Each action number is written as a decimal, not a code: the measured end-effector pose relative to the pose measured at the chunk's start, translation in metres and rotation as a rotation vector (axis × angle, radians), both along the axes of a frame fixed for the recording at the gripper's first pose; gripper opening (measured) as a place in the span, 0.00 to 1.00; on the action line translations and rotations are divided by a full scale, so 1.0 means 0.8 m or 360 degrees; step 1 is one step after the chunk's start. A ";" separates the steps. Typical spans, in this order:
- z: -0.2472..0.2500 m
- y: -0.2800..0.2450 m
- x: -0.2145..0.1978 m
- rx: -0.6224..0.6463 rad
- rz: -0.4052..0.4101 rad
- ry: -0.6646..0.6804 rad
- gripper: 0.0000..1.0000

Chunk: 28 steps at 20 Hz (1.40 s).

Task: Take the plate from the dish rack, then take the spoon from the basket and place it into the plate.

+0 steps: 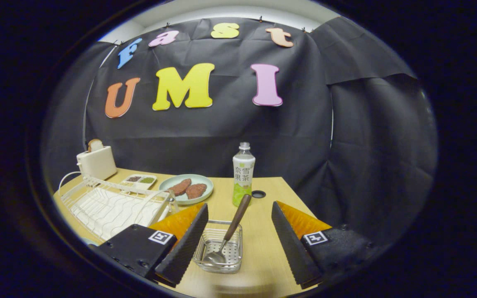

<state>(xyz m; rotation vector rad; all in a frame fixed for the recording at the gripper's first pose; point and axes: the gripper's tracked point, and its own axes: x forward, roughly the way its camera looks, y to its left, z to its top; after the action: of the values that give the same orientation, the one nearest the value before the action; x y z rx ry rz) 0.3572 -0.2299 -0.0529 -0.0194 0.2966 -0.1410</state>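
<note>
With the plate [186, 188] seemingly already out on the desk [263, 231], the tool [238, 244] hangs spread wide over the basket [218, 248], needing to drop and pinch the spoon [232, 229] handle.

Wooden table [271, 231] bears dish rack [110, 203], toaster [96, 162], plate [189, 188], bottle [243, 176], basket [220, 248].

Dish rack's [110, 205] near corner hidden behind tool's finger [182, 244].
</note>
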 end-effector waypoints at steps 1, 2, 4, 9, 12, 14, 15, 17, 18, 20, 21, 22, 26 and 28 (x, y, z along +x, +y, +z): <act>-0.009 -0.003 0.009 -0.0005 -0.0003 0.0040 0.99; -0.016 -0.004 0.018 0.0010 0.0007 0.0083 0.99; -0.028 -0.010 0.034 0.0070 -0.0005 0.0132 0.98; -0.043 -0.011 0.055 0.0051 -0.0039 0.0202 0.91; -0.042 -0.005 0.057 0.0106 -0.0039 0.0252 0.83; -0.044 -0.003 0.057 0.0161 -0.0040 0.0268 0.74; -0.045 -0.001 0.059 0.0170 -0.0033 0.0268 0.68; -0.044 0.000 0.060 0.0150 -0.0030 0.0276 0.56; -0.043 0.000 0.060 0.0130 -0.0033 0.0280 0.45; -0.040 0.007 0.061 0.0147 -0.0012 0.0275 0.27; -0.035 0.012 0.059 0.0182 0.0011 0.0252 0.23; -0.027 0.015 0.054 0.0208 0.0021 0.0224 0.22; 0.002 0.026 0.034 0.0222 0.0073 0.0125 0.11; 0.015 0.028 0.019 0.0228 0.0084 0.0095 0.09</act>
<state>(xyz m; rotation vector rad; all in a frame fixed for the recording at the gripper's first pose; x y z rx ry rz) 0.3721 -0.2074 -0.0407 0.1108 0.3652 -0.0666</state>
